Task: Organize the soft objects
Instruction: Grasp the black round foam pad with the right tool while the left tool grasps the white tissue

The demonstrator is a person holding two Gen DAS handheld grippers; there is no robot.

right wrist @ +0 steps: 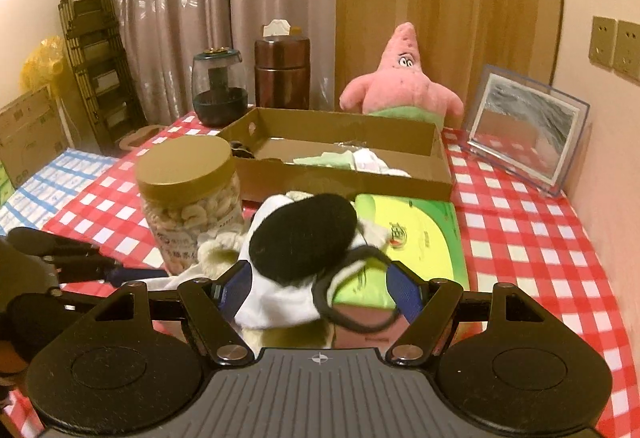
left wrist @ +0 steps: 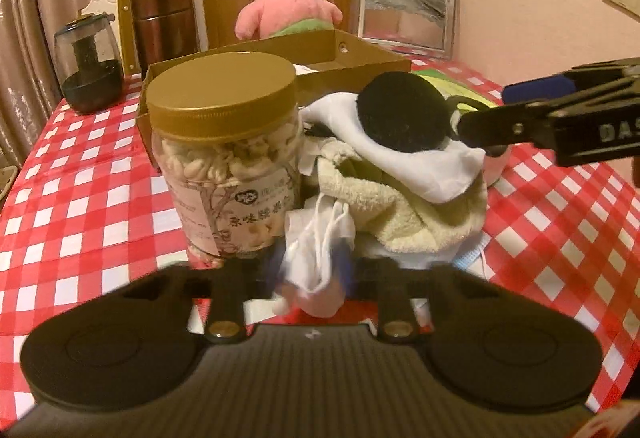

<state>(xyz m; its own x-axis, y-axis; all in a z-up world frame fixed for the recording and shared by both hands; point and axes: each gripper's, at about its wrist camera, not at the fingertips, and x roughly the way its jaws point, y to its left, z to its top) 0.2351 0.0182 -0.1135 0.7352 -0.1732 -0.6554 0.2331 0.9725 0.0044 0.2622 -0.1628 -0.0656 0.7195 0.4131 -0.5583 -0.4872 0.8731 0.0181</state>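
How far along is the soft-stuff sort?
Early. Done: a few cloths already lie in the cardboard box. In hand: left tongs grip a white face mask; right tongs sit open around the white cloth under the black pad. Left: the beige towel pile beside the nut jar.

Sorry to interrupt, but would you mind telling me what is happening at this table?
A person is sorting a pile of soft things on the checked table. The left tool is shut on a white face mask at the pile's near edge, beside a nut jar. The right tool is open around the white cloth and black pad on top. A cardboard box behind already holds some cloths, and a pink plush stands beyond it.
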